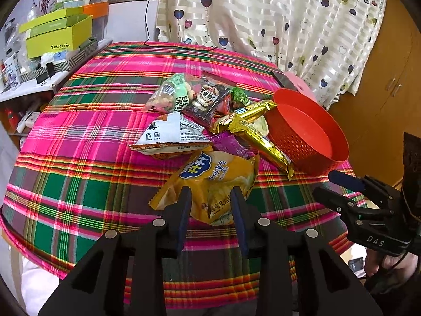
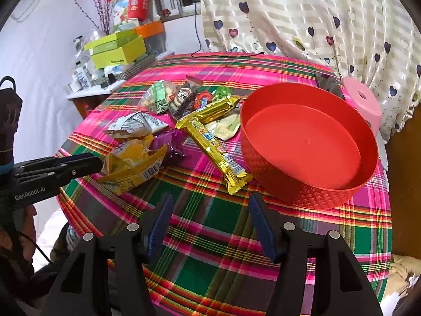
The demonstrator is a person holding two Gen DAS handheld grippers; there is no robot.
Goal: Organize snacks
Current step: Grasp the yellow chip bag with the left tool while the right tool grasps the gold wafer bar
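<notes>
A pile of snack packets lies on the plaid tablecloth (image 1: pixel 79 184). A yellow chip bag (image 1: pixel 213 181) is nearest, and my left gripper (image 1: pixel 211 194) is open with its fingers on either side of the bag's near end. Behind it lie a white packet (image 1: pixel 171 137), a purple packet (image 1: pixel 231 144), a gold bar (image 1: pixel 260 137) and more snacks. An empty red bowl (image 2: pixel 302 142) stands to the right. My right gripper (image 2: pixel 210 202) is open and empty above the cloth, in front of the bowl and the gold bar (image 2: pixel 213 142).
A pink roll (image 2: pixel 365 105) and a dark flat object (image 2: pixel 329 84) sit behind the bowl. Green boxes (image 1: pixel 58 36) are stacked on a cluttered shelf at the left. A heart-print curtain (image 1: pixel 276 21) hangs behind the table. A wooden cabinet (image 1: pixel 381 92) stands at the right.
</notes>
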